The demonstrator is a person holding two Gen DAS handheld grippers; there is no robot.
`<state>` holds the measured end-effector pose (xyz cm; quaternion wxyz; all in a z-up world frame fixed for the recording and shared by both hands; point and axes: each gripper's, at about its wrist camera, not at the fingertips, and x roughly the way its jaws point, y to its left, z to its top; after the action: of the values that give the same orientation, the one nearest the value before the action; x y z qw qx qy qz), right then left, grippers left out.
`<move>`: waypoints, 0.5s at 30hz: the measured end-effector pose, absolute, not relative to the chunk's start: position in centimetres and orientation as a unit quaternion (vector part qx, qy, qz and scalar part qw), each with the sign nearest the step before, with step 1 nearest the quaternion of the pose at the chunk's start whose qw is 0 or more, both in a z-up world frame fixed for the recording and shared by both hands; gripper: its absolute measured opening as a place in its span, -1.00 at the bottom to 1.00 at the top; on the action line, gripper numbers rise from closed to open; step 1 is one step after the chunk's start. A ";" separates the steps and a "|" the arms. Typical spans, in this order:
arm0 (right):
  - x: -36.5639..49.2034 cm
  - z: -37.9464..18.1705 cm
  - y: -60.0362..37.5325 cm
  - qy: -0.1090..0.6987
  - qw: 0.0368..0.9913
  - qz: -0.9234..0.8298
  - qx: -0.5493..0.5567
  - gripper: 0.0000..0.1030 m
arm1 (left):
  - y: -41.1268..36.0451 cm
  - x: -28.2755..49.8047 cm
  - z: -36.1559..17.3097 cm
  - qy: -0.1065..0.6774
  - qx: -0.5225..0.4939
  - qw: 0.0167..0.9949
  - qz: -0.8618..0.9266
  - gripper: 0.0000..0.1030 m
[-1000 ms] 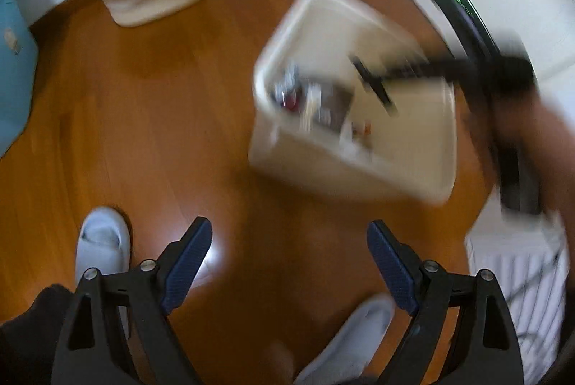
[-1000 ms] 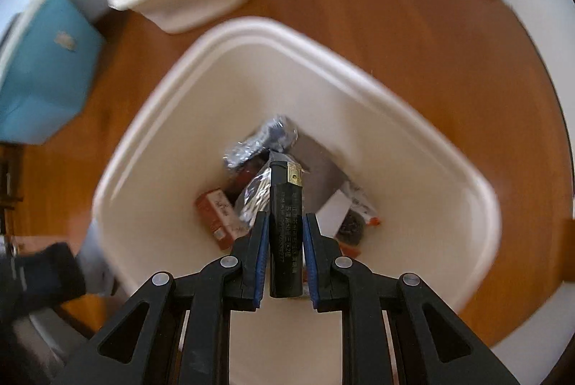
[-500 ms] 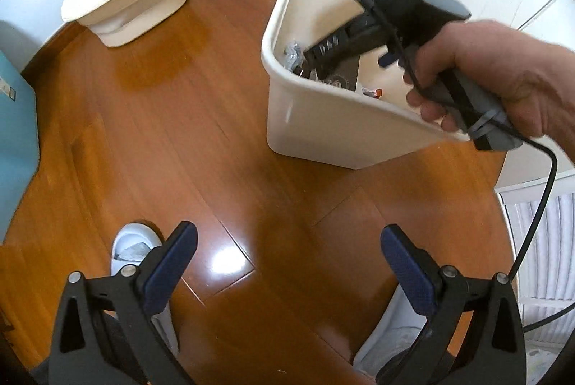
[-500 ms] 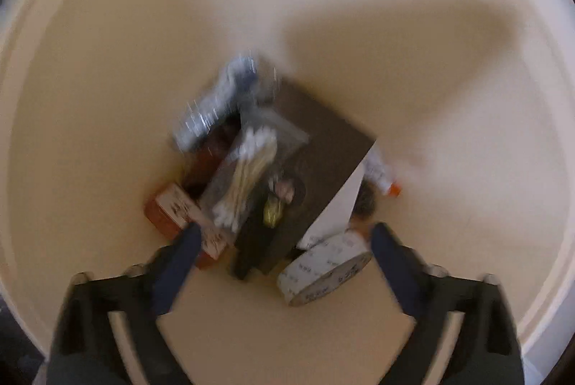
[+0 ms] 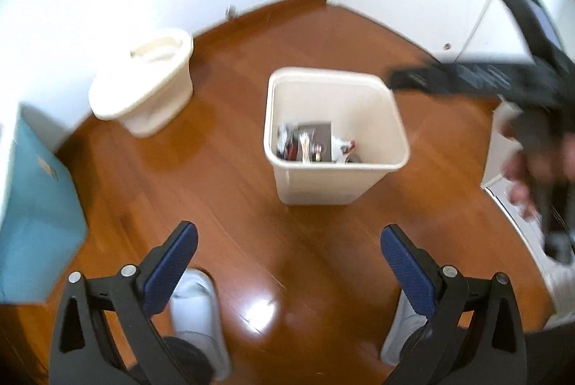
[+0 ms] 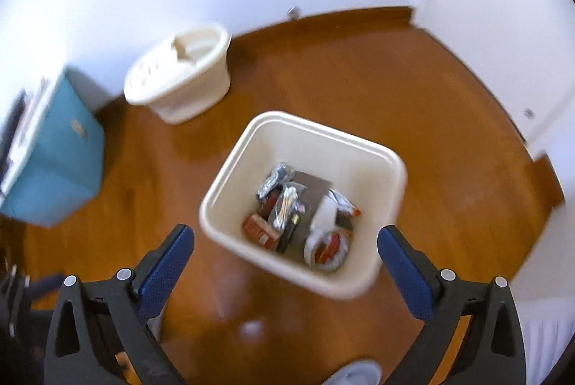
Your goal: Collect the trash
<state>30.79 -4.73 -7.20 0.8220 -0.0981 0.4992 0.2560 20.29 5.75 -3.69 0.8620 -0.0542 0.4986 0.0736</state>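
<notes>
A cream square bin [image 5: 334,185] stands on the wooden floor; it also shows in the right wrist view [image 6: 381,166]. Inside lies trash: a foil wrapper [image 6: 271,182], a bag of cotton swabs [image 6: 285,207], a red box [image 6: 260,230], a dark card [image 6: 312,187] and a tape roll [image 6: 327,250]. My left gripper [image 5: 289,250] is open and empty, above the floor in front of the bin. My right gripper [image 6: 285,254] is open and empty, above the bin's near edge; in the left wrist view it is a blurred dark shape [image 5: 503,79] at the right.
The bin's cream swing lid [image 5: 143,90] rests on the floor by the white wall, also in the right wrist view [image 6: 181,72]. A teal box [image 5: 34,219] stands at the left. White slippers [image 5: 196,309] are below the left gripper.
The right gripper opened and dropped the dark stick-shaped item into the bin, then rose out of it. Both views have pulled back and up from the bin.
</notes>
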 end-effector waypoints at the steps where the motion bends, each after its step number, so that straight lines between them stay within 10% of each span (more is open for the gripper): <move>1: 29.0 -5.6 -6.0 0.496 0.827 0.247 -0.091 1.00 | 5.6 19.4 -2.4 0.491 -0.045 0.867 0.072 1.00; 15: 0.7 2.1 -16.7 0.405 0.886 0.227 -0.022 1.00 | 2.5 3.1 4.0 0.408 0.009 0.911 0.053 1.00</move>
<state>0.65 -16.71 2.08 0.8856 -0.0215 0.4049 0.2265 3.06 2.50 3.99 0.9113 0.0089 0.4082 0.0531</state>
